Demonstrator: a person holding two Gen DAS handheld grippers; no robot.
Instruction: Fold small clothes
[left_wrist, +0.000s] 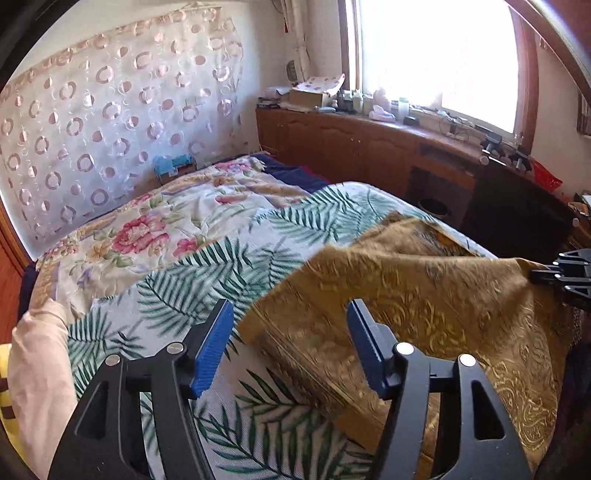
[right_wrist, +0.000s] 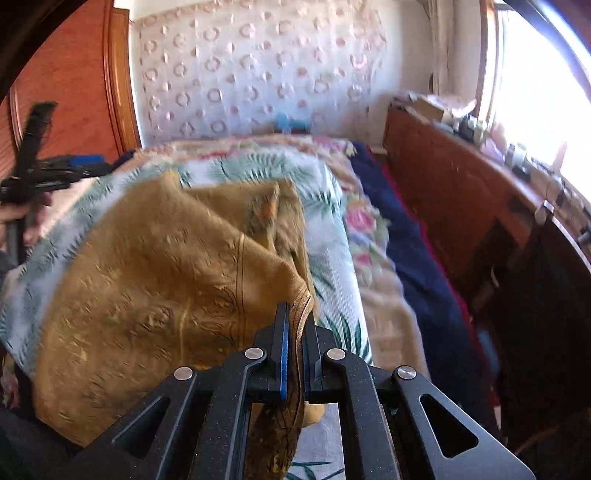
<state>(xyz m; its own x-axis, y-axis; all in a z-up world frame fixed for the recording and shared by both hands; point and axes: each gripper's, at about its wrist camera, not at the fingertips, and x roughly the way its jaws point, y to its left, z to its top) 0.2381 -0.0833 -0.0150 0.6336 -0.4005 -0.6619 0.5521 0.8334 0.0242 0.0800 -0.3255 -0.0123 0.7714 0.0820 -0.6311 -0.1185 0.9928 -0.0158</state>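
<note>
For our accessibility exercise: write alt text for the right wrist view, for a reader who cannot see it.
The right tongs are shut on an edge of a mustard-gold patterned cloth that drapes over a bed with a palm-leaf sheet. The left tongs show blurred at far left; a bright window is at right.

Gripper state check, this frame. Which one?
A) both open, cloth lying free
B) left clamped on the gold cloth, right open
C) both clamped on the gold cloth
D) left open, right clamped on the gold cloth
D: the right gripper has its blue pads pressed together with an edge of the gold cloth pinched between them, while the left gripper shows a wide gap between its fingers and holds nothing.
</note>
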